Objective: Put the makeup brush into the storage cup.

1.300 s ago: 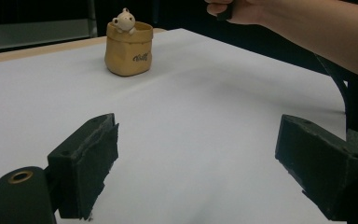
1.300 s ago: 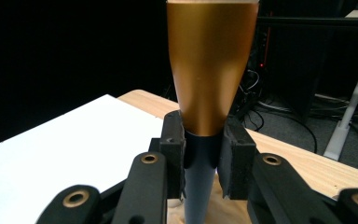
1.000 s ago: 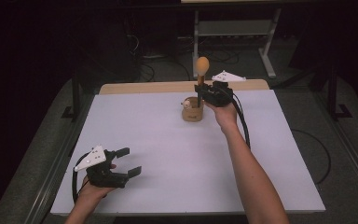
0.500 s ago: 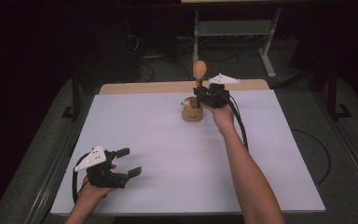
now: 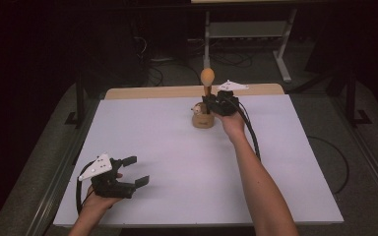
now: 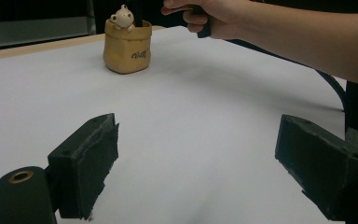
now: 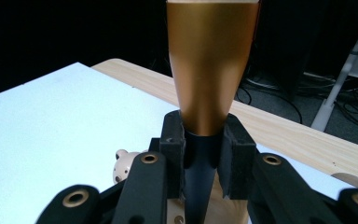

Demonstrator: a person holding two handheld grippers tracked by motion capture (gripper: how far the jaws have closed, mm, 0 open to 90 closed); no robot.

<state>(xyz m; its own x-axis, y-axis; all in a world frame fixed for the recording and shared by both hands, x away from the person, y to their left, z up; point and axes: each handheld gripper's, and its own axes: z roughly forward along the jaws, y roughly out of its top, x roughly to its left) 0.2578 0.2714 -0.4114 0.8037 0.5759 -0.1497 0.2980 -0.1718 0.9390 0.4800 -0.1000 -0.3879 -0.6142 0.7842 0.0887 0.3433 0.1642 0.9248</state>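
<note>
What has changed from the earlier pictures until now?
The right gripper, shut on the gold-topped tool, has come down a little, so the tool's dark lower end sinks deeper into the small tan holder. The left gripper stays open at the near left of the white table, and the holder has not moved.

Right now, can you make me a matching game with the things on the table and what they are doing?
Things:
1. left gripper
2. right gripper
3. little pot
4. gold-topped tool

States:
a. stands upright over the pot, its dark lower part clamped
b. jaws wide apart with nothing between them
c. sits on the white table with a small bear figure at its rim
d. jaws closed on something

Pairs: 1-b, 2-d, 3-c, 4-a
</note>
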